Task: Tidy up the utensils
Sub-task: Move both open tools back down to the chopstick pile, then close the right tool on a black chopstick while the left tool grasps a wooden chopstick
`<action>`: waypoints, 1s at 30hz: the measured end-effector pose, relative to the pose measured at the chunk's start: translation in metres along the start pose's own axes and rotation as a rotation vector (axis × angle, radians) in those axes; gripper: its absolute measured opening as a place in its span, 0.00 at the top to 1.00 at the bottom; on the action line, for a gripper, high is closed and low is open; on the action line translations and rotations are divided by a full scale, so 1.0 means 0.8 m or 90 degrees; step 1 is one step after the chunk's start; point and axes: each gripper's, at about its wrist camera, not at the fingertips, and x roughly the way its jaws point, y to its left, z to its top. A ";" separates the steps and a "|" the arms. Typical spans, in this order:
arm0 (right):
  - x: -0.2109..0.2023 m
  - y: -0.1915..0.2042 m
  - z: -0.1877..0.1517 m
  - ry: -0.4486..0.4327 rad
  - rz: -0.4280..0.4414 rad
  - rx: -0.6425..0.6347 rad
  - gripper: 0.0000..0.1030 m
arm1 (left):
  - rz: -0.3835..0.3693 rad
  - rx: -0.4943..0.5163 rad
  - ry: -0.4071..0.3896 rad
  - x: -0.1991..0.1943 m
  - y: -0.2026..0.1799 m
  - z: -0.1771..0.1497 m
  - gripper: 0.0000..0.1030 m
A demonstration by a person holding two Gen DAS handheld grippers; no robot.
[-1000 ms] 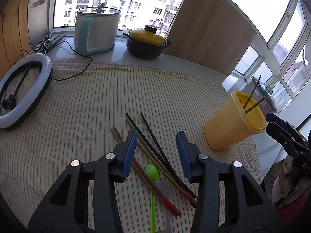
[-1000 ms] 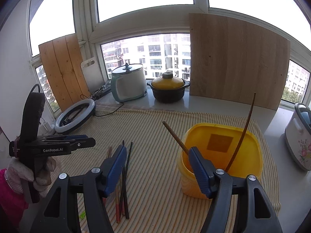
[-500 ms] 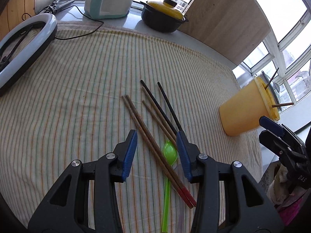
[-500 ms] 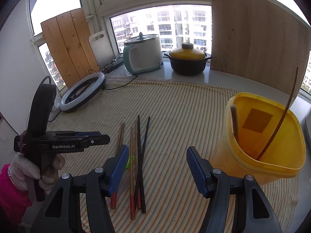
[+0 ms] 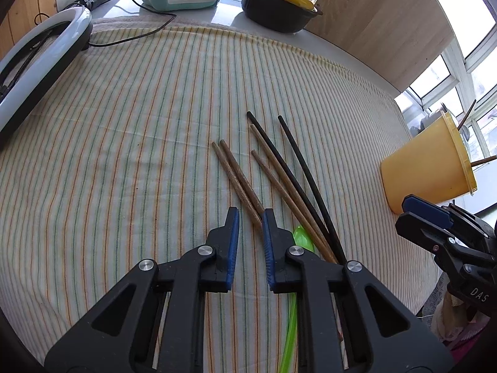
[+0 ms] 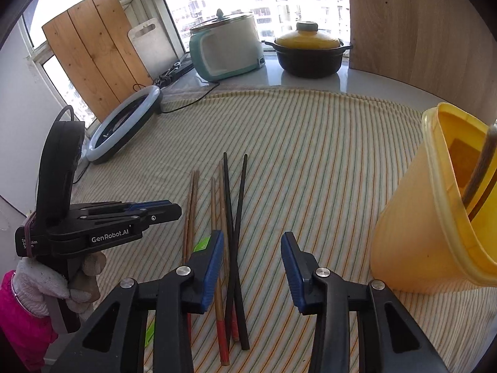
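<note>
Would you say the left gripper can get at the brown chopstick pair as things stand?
Probably yes: the left gripper is open right over the near end of the brown chopstick pair, nothing lying across them.

You are in a home kitchen nook: ahead of your grippers sit a rice cooker (image 6: 226, 51), a casserole pot (image 6: 309, 54) and a cutting board (image 6: 152, 46).

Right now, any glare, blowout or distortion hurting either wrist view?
Left wrist: windows blown out at top right, fisheye bends the cloth stripes, chopsticks stay sharp. Right wrist: window behind the rice cooker overexposed, yellow container stretched at the edge.
</note>
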 end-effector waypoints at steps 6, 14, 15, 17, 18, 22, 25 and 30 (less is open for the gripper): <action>0.024 -0.003 0.004 0.028 0.015 0.023 0.67 | 0.014 0.004 0.006 0.009 -0.005 0.006 0.87; 0.036 -0.003 0.008 0.037 0.001 0.023 0.68 | 0.029 0.004 0.014 0.018 -0.002 0.005 0.90; 0.036 -0.004 0.008 0.038 0.000 0.023 0.68 | 0.030 0.004 0.014 0.018 -0.002 0.006 0.90; 0.038 -0.005 0.010 0.040 -0.004 0.022 0.68 | 0.032 0.008 0.014 0.020 -0.004 0.007 0.90; 0.039 -0.006 0.011 0.041 -0.005 0.022 0.68 | 0.033 0.009 0.015 0.020 -0.005 0.007 0.90; 0.045 -0.006 0.015 0.049 -0.007 0.020 0.70 | 0.039 0.016 0.017 0.022 -0.011 0.009 0.91; 0.049 -0.006 0.017 0.056 -0.006 0.023 0.71 | 0.043 0.023 0.019 0.024 -0.015 0.011 0.91; 0.055 -0.002 0.021 0.063 -0.008 0.018 0.72 | 0.046 0.029 0.019 0.027 -0.016 0.012 0.91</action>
